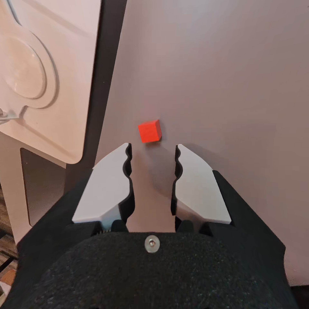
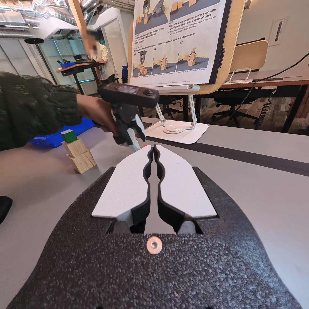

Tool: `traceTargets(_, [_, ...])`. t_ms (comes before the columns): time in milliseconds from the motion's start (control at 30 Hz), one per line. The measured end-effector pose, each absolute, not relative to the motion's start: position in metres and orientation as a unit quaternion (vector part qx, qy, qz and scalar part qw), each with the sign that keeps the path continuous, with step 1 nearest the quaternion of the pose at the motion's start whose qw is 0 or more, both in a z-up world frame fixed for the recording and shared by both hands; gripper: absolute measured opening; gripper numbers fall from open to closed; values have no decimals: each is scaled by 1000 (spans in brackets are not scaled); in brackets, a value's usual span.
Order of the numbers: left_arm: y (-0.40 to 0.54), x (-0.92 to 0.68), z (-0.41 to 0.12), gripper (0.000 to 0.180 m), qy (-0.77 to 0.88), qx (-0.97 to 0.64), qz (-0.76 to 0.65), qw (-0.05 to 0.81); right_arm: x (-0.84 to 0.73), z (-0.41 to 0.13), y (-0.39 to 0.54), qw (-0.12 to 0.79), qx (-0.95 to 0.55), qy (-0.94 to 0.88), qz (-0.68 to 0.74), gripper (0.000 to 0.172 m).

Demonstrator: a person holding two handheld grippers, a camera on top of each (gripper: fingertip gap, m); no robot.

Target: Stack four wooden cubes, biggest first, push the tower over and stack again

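My left gripper [image 1: 153, 147] is open and empty, pointing down at the grey table [image 1: 217, 83]. A small red cube [image 1: 149, 131] lies on the table just beyond its fingertips, not between them. In the right wrist view the left gripper [image 2: 138, 142] hangs over the table in a person's hand [image 2: 95, 112], and a sliver of the red cube [image 2: 144, 146] shows behind my right finger. My right gripper [image 2: 153, 147] is shut with nothing between its pads, low over the table. A stack of two wooden cubes [image 2: 78, 155] topped by a green cube [image 2: 68, 135] stands at the left.
A white stand base [image 2: 177, 132] carrying a board with a printed sheet [image 2: 175, 40] stands at the back; the base also shows in the left wrist view [image 1: 41, 83]. A blue bin [image 2: 55, 138] lies behind the stack. A dark strip [image 2: 250, 158] crosses the table. The left gripper's tips are roughly 25 cm from the right gripper's.
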State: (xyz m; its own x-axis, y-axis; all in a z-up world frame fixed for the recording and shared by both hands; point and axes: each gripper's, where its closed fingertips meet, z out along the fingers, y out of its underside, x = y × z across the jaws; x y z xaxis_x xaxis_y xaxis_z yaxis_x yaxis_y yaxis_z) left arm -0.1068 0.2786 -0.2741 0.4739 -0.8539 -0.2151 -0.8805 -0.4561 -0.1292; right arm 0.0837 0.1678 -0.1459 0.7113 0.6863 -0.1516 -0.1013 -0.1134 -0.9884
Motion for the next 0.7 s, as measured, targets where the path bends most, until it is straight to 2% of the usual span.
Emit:
traceTargets(133, [286, -98, -290, 44, 510, -852, 71, 98, 82, -146, 167, 629, -677, -219, 313, 0])
traceTargets(200, [291, -96, -290, 26, 510, -850, 81, 103, 81, -145, 167, 629, -676, -222, 314, 0])
traceTargets(233, [291, -96, -289, 23, 517, -846, 85, 104, 80, -145, 167, 628, -676, -223, 314, 0])
traceTargets(333, [285, -92, -281, 21, 538, -833, 82, 99, 79, -145, 166, 628, -675, -226, 314, 0])
traceTargets(700, [220, -110, -184, 21, 643, -755, -34, 123, 75, -145, 164, 626, -675, -231, 313, 0])
